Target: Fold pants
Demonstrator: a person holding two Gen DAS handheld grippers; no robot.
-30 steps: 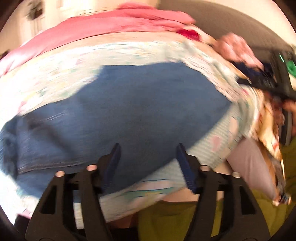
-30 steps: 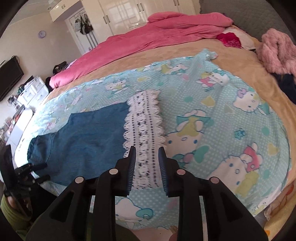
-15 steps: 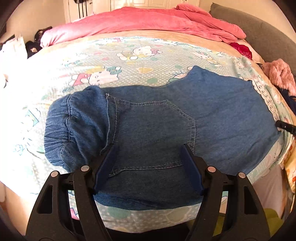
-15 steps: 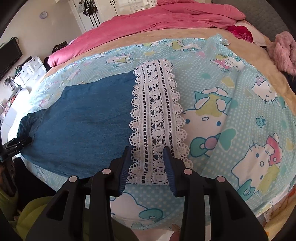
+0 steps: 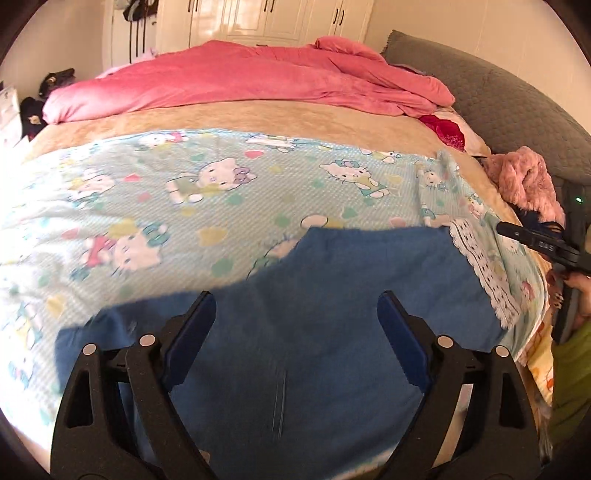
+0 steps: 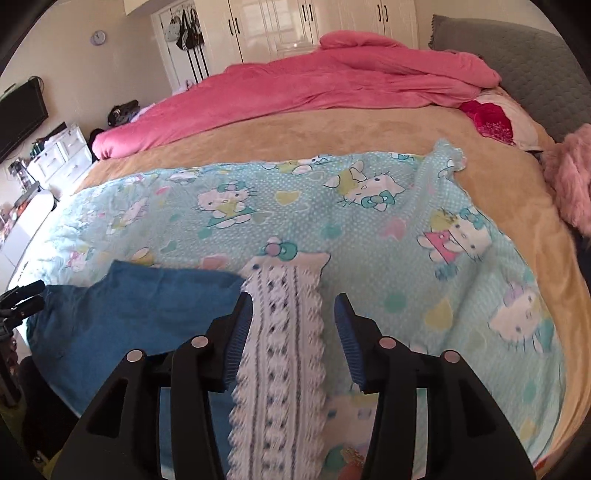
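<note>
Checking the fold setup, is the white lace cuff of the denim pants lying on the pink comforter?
No, the white lace cuff lies on the cartoon cat sheet, while the pink comforter is bunched along the bed's far side.

Home bedroom: bed (image 6: 332, 136) with a pink duvet (image 6: 314, 81), cartoon-cat sheet (image 6: 369, 229) and grey padded headboard (image 6: 517, 55), white wardrobe doors (image 6: 303, 26) behind, bags on wall hooks (image 6: 184, 29), white drawer unit (image 6: 59, 158), wall-mounted TV (image 6: 20, 118) and a small wall clock (image 6: 98, 37).
</note>
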